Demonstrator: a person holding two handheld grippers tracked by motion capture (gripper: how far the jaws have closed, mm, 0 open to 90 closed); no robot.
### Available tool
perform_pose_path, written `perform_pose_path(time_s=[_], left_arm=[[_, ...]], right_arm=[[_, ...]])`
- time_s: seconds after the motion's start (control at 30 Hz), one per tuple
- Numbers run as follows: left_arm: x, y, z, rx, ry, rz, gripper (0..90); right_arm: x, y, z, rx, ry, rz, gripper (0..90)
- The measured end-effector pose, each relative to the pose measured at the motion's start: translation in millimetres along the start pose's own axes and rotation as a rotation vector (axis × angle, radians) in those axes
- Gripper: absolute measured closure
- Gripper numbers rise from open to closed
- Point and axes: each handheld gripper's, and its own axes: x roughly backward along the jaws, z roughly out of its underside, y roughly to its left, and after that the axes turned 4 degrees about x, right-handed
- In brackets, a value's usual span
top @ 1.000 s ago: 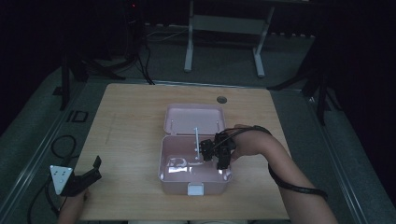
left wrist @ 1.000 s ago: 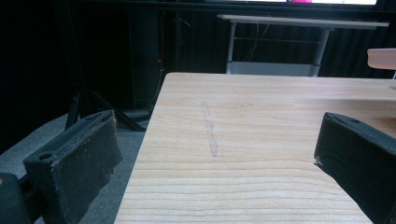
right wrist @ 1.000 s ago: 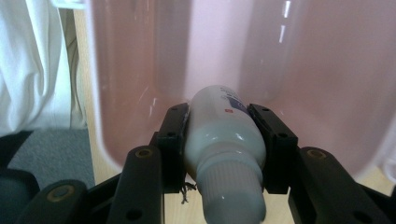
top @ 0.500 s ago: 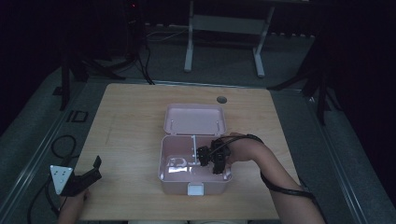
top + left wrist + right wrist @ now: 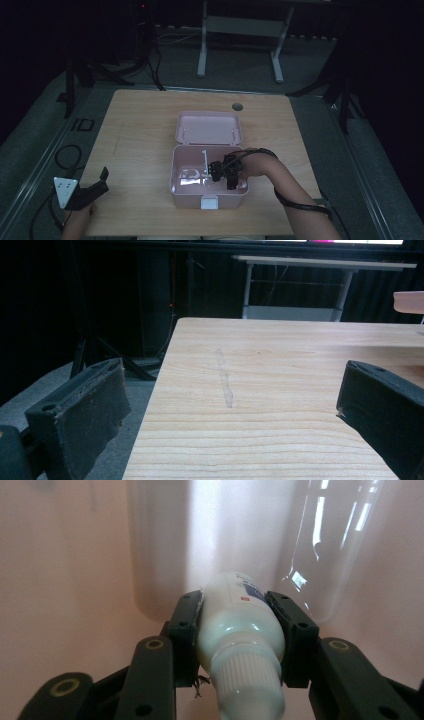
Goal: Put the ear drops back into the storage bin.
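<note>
Tube [image 5: 240,630] under inspection: white, rounded at the shoulder, with a ribbed white cap [image 5: 247,692] pointing back toward your hand and a blue-and-red printed label on the far part of its body. Your right gripper [image 5: 235,620] is clamped on it, one black jaw pressed flat against each side of the body just ahead of the cap. The right gripper view places the tube low inside the pink box [image 5: 240,189], with pale pink wall beyond the jaws and a clear, glossy rounded item [image 5: 330,555] ahead of them and to their right; whether the tube touches the floor of the box cannot be told. The high view adds what the close view lacks: your right gripper [image 5: 220,172] reaches into the open box from its right side, the lid [image 5: 208,128] lies folded back beyond it, a thin white stick-like piece [image 5: 204,159] stands just past the gripper, and something shiny lies to its left in the box. From that height the tube's label and cap cannot be made out. Your left gripper [image 5: 87,192] sits well apart from the box, near the table's [image 5: 145,125] near left corner. The left gripper view shows its jaws spread wide with nothing between them, bare wood grain ahead, and the table edge beside the left jaw.
</note>
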Motion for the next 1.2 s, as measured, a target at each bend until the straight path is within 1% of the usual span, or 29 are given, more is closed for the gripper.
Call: perform_pose_path(time_s=[0.07, 0.13, 0.23, 0.37, 0.47, 0.53, 0.63, 0.83, 0.9, 0.97, 1.2], left_arm=[[0.1, 0.0, 0.0, 0.000, -0.001, 0.000, 0.4], [0.1, 0.0, 0.0, 0.000, -0.001, 0.000, 0.4], [0.1, -0.1, 0.0, -0.001, 0.000, -0.001, 0.4], [0.0, -0.1, 0.0, -0.001, -0.001, 0.000, 0.4], [0.0, -0.1, 0.1, -0.001, -0.001, 0.000, 0.4], [0.1, -0.1, 0.1, -0.001, -0.001, 0.000, 0.4], [0.1, -0.1, 0.0, -0.001, -0.001, 0.000, 0.4], [0.1, 0.0, 0.0, -0.001, 0.000, 0.000, 0.4], [0.0, -0.1, 0.0, -0.001, -0.001, 0.000, 0.4], [0.0, -0.1, 0.0, -0.001, 0.000, 0.000, 0.4], [-0.1, -0.1, 0.0, -0.001, 0.001, -0.001, 0.4]], right_arm=[[-4.2, -0.7, -0.6, -0.005, 0.007, -0.011, 59.5], [-7.1, -1.4, -0.9, -0.008, 0.001, -0.009, 59.5], [-9.3, -2.2, -0.8, -0.011, -0.003, -0.012, 59.5], [-11.4, -2.6, -1.7, -0.010, 0.008, -0.011, 59.4], [-12.9, -3.1, -2.7, -0.024, 0.015, -0.013, 59.4], [-14.3, -3.4, -3.0, -0.024, 0.017, -0.015, 59.2], [-13.8, -3.7, -3.0, -0.028, 0.016, -0.020, 57.9], [-12.6, -2.5, -2.3, -0.021, 0.019, -0.023, 56.0], [-10.3, -2.0, -2.2, -0.028, 0.015, -0.023, 55.6], [-5.5, -0.4, -1.3, -0.020, 0.009, -0.015, 55.4], [19.2, 1.3, 5.6, -0.027, -0.043, 0.013, 54.5]])
